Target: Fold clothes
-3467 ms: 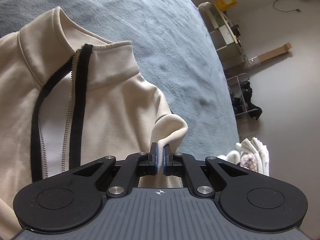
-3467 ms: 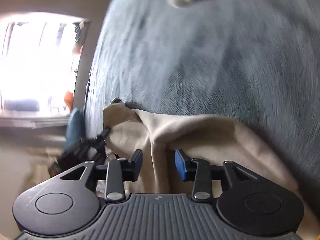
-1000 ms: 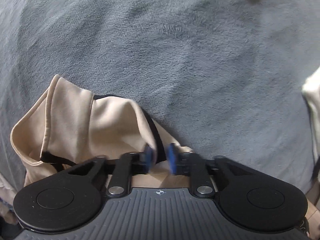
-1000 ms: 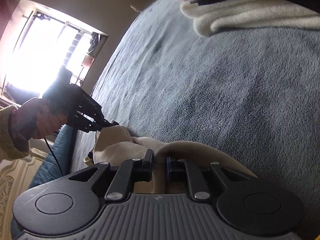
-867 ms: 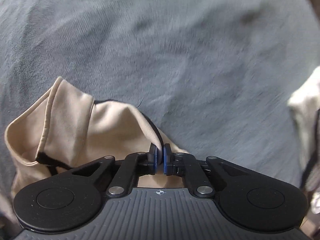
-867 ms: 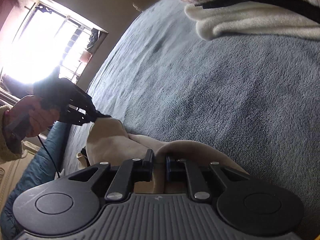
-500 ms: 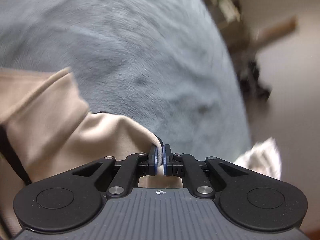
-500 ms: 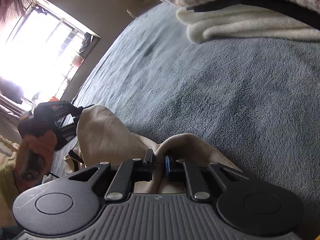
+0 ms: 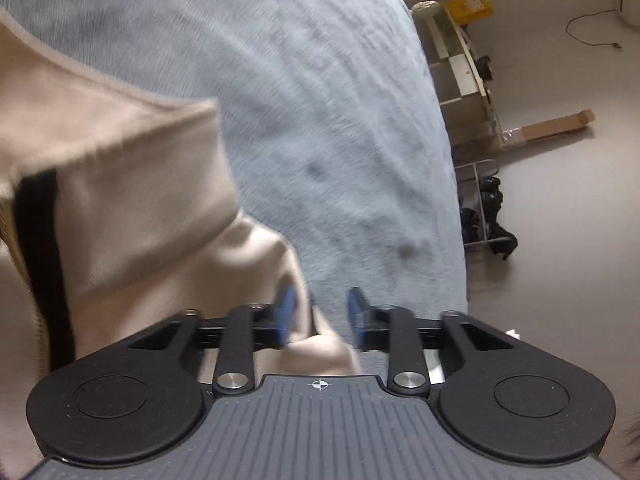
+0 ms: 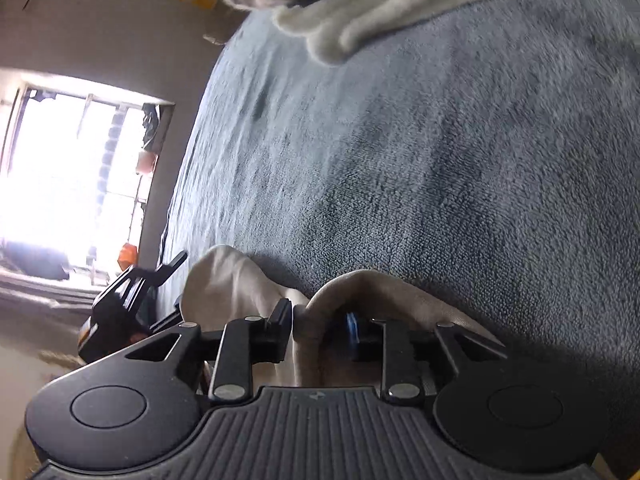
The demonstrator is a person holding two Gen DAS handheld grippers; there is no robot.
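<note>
The bed (image 9: pixel 328 120), covered in a grey-blue fleece blanket, fills most of both views, and the beige zip jacket (image 9: pixel 132 216) being folded lies on it: in the left wrist view it takes up the 9 o'clock side, its stand-up collar and the black strip along the zip showing, though blurred. In the right wrist view the same jacket (image 10: pixel 240 284) sits bunched at 6 o'clock, a rounded fold of cloth raised just ahead of the fingers. A heap of other clothes (image 10: pixel 360 4), pale and knitted, rests on the blanket at 12 o'clock in that view, well apart from the jacket; whether those are already folded cannot be told. The left hand-held gripper (image 9: pixel 320 314) has just been opening, and its blue pads stand apart with an edge of the jacket lying loose between them, so it reads as released. The right hand-held gripper (image 10: pixel 318 326) has likewise just been opening; a thick roll of beige cloth sits between its jaws, near or touching the left one, while the right pad is partly hidden behind the cloth, so it looks let go rather than clenched. Judging from this, one fold of the jacket has just been laid down and both ends dropped; the garment is still lumpy, not a flat neat packet, so at least smoothing and likely a further fold remain, and the heap at 12 o'clock may still wait its turn.
</note>
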